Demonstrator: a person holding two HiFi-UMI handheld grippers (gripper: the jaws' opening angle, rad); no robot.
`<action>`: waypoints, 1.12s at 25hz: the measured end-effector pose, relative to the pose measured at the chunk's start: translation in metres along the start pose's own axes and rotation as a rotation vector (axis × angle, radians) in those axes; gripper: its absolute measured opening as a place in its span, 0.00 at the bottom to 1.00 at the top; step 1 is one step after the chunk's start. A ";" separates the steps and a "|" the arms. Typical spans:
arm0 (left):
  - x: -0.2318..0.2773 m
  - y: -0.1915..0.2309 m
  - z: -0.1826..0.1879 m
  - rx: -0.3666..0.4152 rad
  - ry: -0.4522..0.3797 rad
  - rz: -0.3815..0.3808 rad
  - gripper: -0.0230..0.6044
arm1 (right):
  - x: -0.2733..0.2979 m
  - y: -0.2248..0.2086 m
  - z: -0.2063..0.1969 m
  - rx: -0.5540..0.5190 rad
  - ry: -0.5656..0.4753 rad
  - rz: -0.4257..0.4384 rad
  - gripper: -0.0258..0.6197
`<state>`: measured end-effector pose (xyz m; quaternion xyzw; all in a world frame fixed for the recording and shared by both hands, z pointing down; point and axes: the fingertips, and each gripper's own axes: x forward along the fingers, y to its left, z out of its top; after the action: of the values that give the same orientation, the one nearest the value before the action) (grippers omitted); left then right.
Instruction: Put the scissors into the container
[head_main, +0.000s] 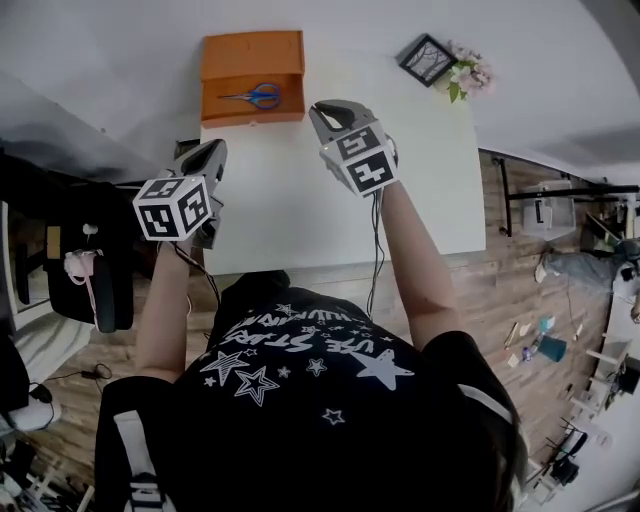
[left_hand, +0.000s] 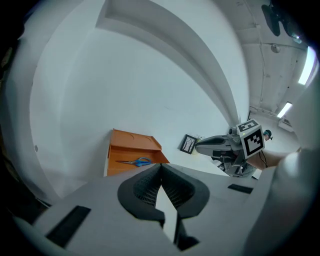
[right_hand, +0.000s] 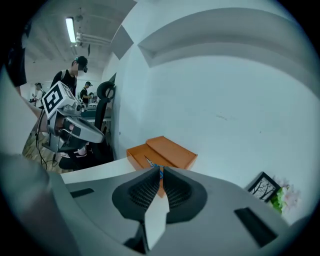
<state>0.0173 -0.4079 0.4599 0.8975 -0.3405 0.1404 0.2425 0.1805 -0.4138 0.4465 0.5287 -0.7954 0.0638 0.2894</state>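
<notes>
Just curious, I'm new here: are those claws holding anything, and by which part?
Nothing is held. The left claw and right claw are both shut and empty; the scissors lie inside the orange container.

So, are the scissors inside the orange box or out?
Inside: the scissors lie flat on the floor of the open orange box.

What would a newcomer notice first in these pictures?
The orange box at the white table's far edge, with blue-handled scissors lying inside it. Nearer, the left gripper and right gripper hang in the air, tongs shut and empty. A picture frame and flowers sit at the far right corner.
</notes>
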 end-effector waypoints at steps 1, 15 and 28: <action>-0.004 -0.008 -0.003 0.003 0.000 -0.001 0.07 | -0.009 0.002 -0.004 0.010 -0.004 -0.006 0.13; -0.067 -0.113 -0.061 0.042 -0.002 -0.036 0.07 | -0.137 0.046 -0.064 0.234 -0.086 -0.045 0.13; -0.128 -0.189 -0.121 0.066 0.007 -0.086 0.07 | -0.230 0.106 -0.111 0.279 -0.090 -0.058 0.13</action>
<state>0.0422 -0.1513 0.4447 0.9184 -0.2957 0.1441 0.2197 0.1942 -0.1383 0.4384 0.5887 -0.7755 0.1417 0.1790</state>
